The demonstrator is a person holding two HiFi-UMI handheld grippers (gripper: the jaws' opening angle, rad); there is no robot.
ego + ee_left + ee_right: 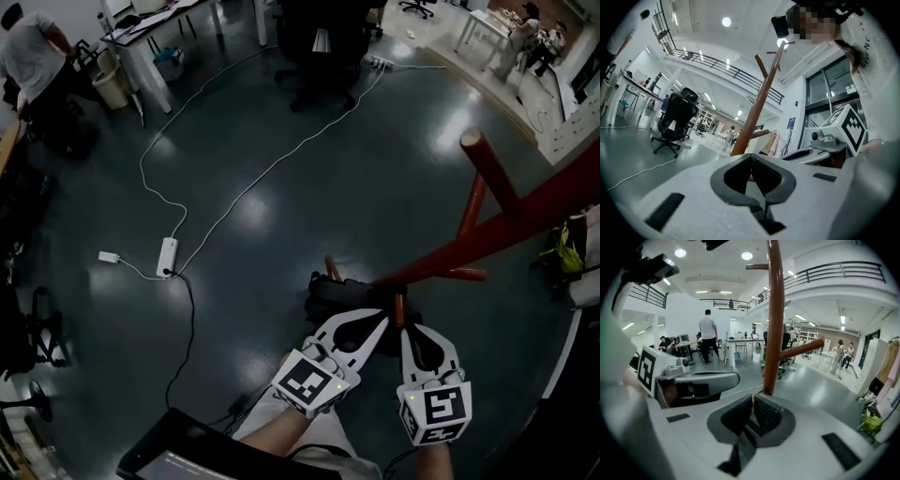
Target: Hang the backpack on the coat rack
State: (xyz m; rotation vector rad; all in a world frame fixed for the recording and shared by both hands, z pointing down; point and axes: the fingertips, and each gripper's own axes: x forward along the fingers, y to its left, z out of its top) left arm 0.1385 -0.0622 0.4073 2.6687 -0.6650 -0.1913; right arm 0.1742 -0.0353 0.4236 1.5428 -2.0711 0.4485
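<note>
Black backpack (342, 292) was up at coat rack (525, 218) pegs w/ my left claw (378, 321) & right claw (410, 330) clenched on it; hang prob. unfinished.

The coat rack (525, 220) looks like smooth, glossy red-brown wood. The floor (309, 187) is dark, polished and reflective. At lower centre, the backpack (342, 293) is matt black cloth. The left gripper (378, 319) and right gripper (405, 330) have matt white plastic shells, with dark, finely textured pads (768, 417).

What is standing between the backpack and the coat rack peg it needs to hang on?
Nothing visible does. The backpack sits low beside the coat rack, just ahead of the left gripper and right gripper, and the nearest pegs are bare.
</note>
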